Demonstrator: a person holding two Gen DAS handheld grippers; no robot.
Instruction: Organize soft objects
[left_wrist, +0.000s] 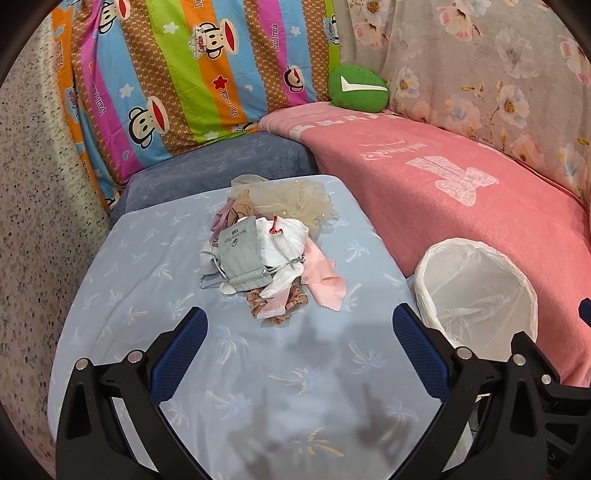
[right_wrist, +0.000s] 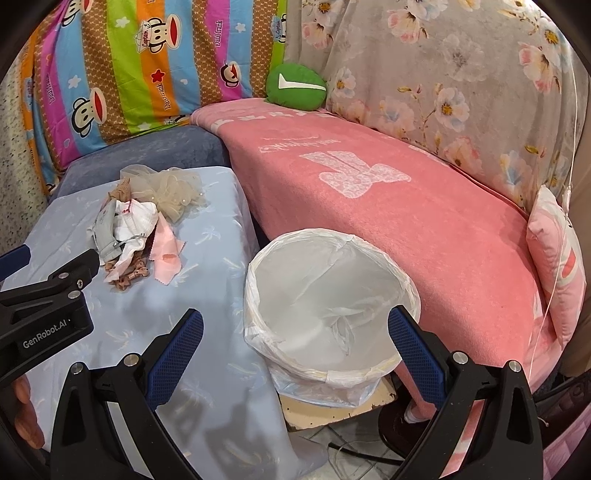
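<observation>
Soft clothes (left_wrist: 264, 254) lie heaped mid-desk (left_wrist: 147, 258), long axis running away: ribbed socks, tulle, perhaps a mask. Left gripper (left_wrist: 299, 354) and right gripper (right_wrist: 295, 354) jaws gape wide, empty.

clothes pile (left_wrist: 266, 254) left of bin (left_wrist: 476, 295)

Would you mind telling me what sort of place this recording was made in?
Most likely a home living room or bedroom: a sofa-like seat under a pink blanket, a cartoon-print pillow propped behind, and a lined bin beside a cloth-covered table holding a pile of small garments.
</observation>
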